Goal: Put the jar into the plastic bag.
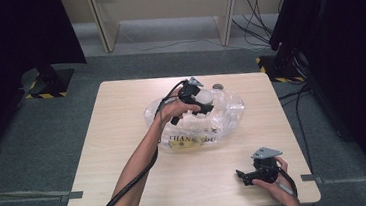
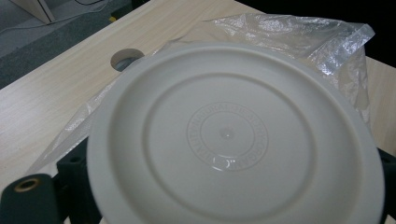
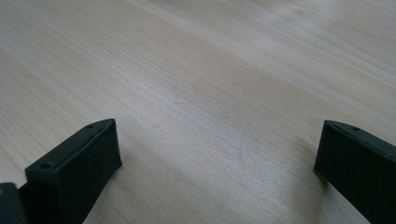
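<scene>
Left gripper clamps a white plastic lid: light, stiff, smooth, best held at its rim. Right gripper rests open, empty.

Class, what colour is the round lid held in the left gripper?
Off-white, almost cream. The lid shows best in the left gripper view, above the clear plastic bag.

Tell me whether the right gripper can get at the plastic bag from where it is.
Probably yes: the right gripper is open and bare table lies between it and the plastic bag.
</scene>
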Demonstrator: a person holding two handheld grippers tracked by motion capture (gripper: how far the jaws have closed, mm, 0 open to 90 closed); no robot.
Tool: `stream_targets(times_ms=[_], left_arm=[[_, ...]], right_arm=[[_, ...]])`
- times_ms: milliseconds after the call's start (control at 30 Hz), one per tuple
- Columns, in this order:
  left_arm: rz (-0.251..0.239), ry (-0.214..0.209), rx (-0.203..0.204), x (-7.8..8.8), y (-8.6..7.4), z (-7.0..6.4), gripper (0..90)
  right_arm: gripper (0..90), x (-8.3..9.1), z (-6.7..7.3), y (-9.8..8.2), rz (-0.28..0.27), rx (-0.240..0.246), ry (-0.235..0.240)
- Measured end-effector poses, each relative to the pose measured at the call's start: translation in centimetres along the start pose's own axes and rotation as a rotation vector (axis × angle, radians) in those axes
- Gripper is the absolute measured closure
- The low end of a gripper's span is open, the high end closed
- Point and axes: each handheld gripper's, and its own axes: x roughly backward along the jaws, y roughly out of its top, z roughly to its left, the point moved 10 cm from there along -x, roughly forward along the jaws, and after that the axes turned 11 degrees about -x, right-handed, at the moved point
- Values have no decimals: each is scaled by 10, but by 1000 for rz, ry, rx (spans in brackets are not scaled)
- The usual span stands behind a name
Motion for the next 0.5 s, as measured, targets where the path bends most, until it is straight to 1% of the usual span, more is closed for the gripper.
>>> stream_targets(times_ms=[233, 333, 500], left_arm=[[5, 5, -4, -7, -3, 3, 97], [7, 0, -8, -10, -3, 3, 98], [-6, -14, -26, -18, -3, -1, 97]], right_arm=[[2, 0, 0, 0, 0, 0, 1], [2, 0, 0, 0, 0, 0, 1], [2, 0, 0, 0, 1, -1, 1]])
